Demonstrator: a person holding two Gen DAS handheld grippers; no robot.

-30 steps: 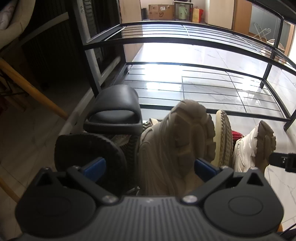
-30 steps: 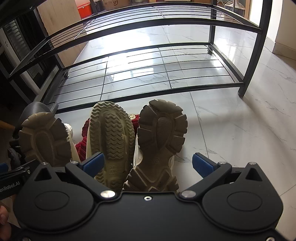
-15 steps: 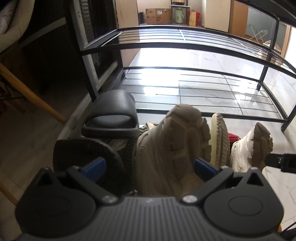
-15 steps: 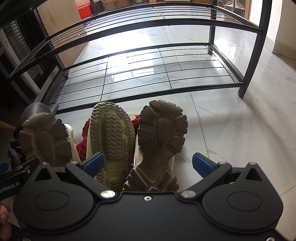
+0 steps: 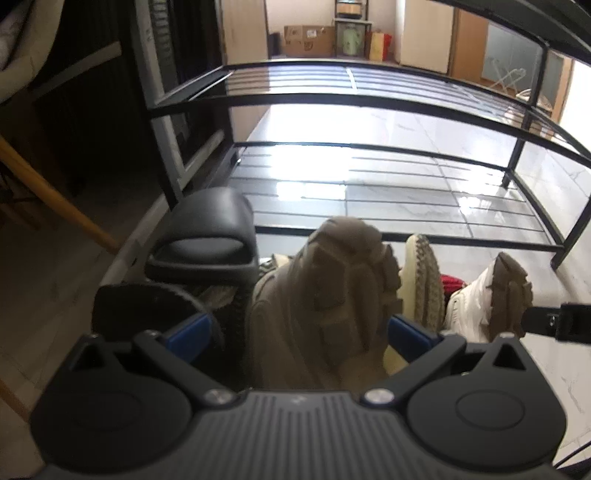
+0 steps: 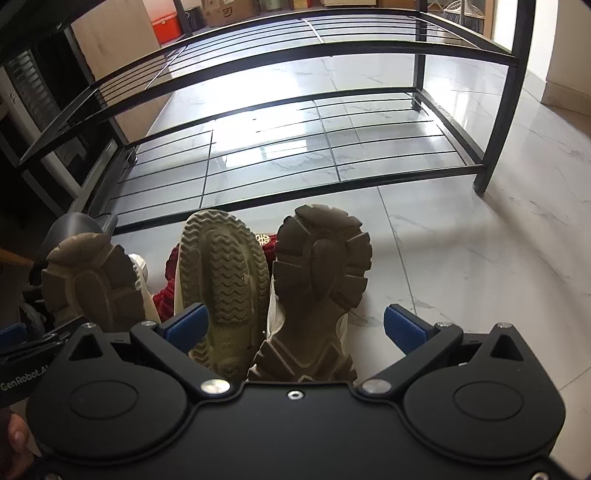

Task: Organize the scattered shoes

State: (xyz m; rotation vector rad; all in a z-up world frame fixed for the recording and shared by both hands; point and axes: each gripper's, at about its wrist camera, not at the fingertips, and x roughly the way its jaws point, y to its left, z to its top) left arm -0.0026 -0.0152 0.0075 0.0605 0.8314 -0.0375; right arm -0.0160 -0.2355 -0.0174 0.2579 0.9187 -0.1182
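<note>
Several shoes lie in a heap on the marble floor before a black metal shoe rack (image 5: pixel 369 99). My left gripper (image 5: pixel 297 330) is open, its jaws on either side of a tan sneaker (image 5: pixel 332 295) lying sole-up. A black slide sandal (image 5: pixel 210 236) and a black sole (image 5: pixel 155 314) lie to its left. My right gripper (image 6: pixel 295 325) is open around a cream clog sole (image 6: pixel 225 273) and a white sneaker with a brown lug sole (image 6: pixel 321 266). A red slipper (image 6: pixel 168 295) lies under them. The tan sneaker also shows at the left in the right wrist view (image 6: pixel 92 280).
The rack (image 6: pixel 295 48) has a low slatted shelf (image 6: pixel 295 147) and an upper shelf, both bare. A wooden pole (image 5: pixel 55 195) leans at the left. Dark furniture stands left of the rack. Cardboard boxes (image 5: pixel 308 35) stand far back.
The left view has drawn back and tilted up slightly, showing more of the room behind the rack. The right gripper has not moved. Both jaws stay open.
</note>
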